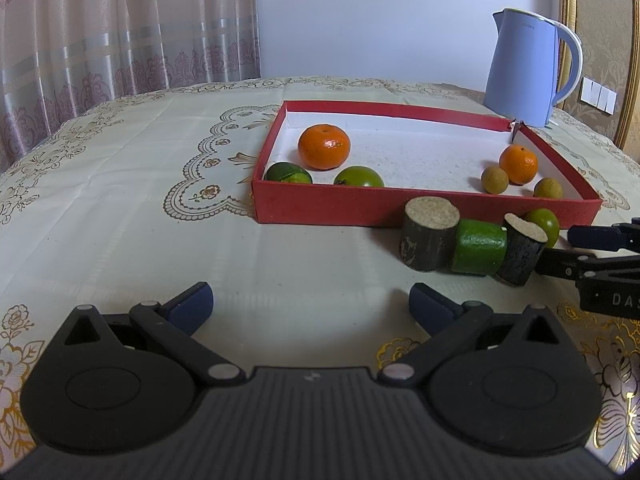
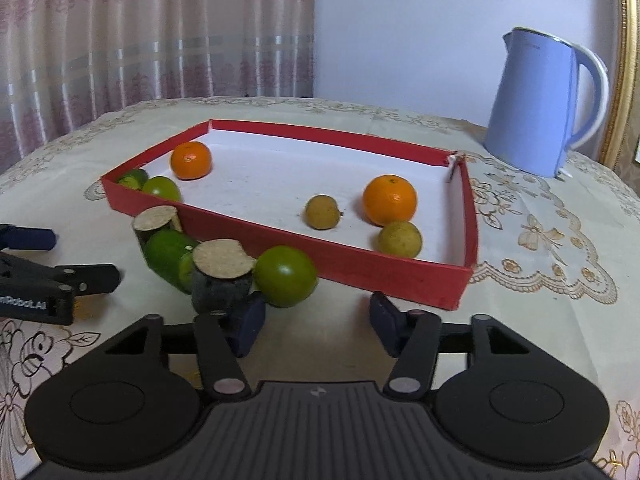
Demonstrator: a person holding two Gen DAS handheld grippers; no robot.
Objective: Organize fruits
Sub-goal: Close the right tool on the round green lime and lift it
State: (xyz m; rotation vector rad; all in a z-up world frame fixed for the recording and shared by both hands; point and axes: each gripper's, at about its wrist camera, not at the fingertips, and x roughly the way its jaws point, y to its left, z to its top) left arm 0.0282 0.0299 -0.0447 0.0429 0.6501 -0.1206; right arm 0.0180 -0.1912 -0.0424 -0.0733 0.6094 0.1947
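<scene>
Both hand-held grippers, left (image 1: 311,305) and right (image 2: 316,322), we hold released and empty above the worktop (image 1: 120,208). Seven fruits sit inside the shallow red cardboard tray (image 2: 384,270); one round green citrus fruit (image 2: 285,276) lies outside, touching its wall.

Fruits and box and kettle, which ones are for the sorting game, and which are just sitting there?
For the job:
- red box
- oranges inside it
- small brownish fruits inside it
- green fruits inside it
- green fruit outside the box
- cut pieces beside it
- right gripper, fingers open

Just sitting there:
- blue kettle
- tablecloth
- curtain
</scene>
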